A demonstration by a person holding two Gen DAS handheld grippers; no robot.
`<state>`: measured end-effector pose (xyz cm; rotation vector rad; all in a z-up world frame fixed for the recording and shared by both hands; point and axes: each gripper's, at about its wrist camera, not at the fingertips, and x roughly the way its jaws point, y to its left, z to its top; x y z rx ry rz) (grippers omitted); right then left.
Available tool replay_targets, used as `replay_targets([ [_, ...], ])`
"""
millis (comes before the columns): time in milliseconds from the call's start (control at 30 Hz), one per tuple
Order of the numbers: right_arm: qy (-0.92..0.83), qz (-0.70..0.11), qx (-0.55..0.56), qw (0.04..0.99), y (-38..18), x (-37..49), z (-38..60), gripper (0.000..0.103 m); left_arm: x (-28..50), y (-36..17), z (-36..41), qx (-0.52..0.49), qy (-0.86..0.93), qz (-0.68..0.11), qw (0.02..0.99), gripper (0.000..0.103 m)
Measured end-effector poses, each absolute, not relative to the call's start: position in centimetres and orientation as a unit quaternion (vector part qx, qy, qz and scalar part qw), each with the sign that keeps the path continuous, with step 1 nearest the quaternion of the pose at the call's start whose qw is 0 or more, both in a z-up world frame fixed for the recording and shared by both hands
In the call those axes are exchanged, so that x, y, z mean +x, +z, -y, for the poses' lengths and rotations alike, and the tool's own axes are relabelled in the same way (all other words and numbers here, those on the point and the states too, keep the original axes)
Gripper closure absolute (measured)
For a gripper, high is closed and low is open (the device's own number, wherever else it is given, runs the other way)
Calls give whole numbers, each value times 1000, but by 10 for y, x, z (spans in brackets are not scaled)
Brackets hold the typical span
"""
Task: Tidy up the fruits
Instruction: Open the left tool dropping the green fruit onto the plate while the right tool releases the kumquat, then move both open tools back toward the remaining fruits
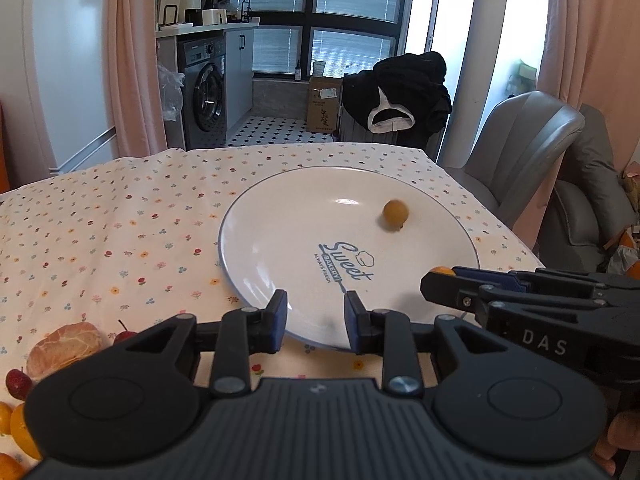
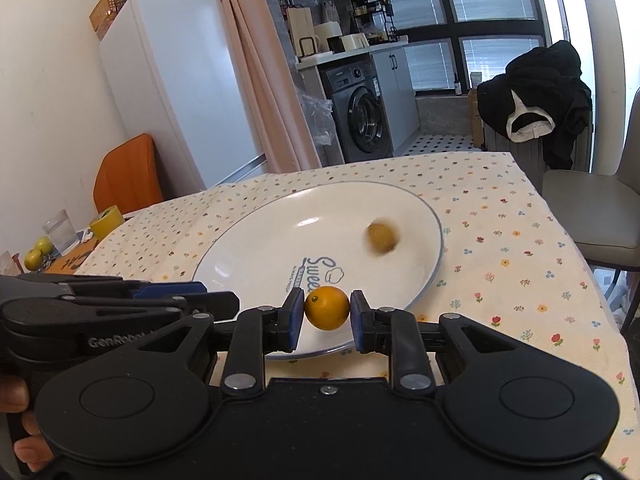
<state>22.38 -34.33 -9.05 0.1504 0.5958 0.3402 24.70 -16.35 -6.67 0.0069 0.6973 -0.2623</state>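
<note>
A white plate (image 1: 280, 216) (image 2: 260, 248) with blue "Sweet" lettering lies on the flowered tablecloth. A small yellow-brown fruit (image 1: 395, 211) (image 2: 382, 236) is on the plate's far right part, blurred in the right wrist view. My left gripper (image 1: 316, 316) is open over the plate's near rim with nothing between its fingers. My right gripper (image 2: 326, 314) is shut on a small orange fruit (image 2: 327, 307) just above the near rim. In the left wrist view it reaches in from the right with the orange fruit (image 1: 442, 270) peeking out.
More fruit lies at the table's near left: a peeled pomelo (image 1: 64, 346), a cherry (image 1: 125, 335), a strawberry (image 1: 17, 383) and orange fruits (image 1: 18, 428). A glass (image 2: 62, 232), tape roll (image 2: 107, 222) and green fruits (image 2: 38, 252) sit far left. A grey chair (image 1: 528, 148) stands right.
</note>
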Motion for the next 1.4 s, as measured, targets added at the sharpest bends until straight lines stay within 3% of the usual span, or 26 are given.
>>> replay_targets([
  [200,161,-287,78,941,-85,218,345,72,237,-60,150,-7,-118,-343,932,67],
  [333,162,-286,87,941,-83,213,344,64,228,-52,137,-16,-116,-330,937,51],
  [433,167,-281,89,941,-81,208,341,51,222,-44,125,-21,-97,-314,944,34],
  [533,170,-274,88,942,-78,203,338,40,214,-38,113,-28,-80,-299,950,23],
  [700,175,-262,84,945,-71,194,331,10,201,-30,96,-46,-62,-286,955,21],
  [833,178,-255,80,947,-66,187,324,0,191,-27,82,-69,-70,-290,952,19],
  [1400,178,-250,59,950,-59,161,294,0,133,-23,31,-95,-7,-249,964,13],
])
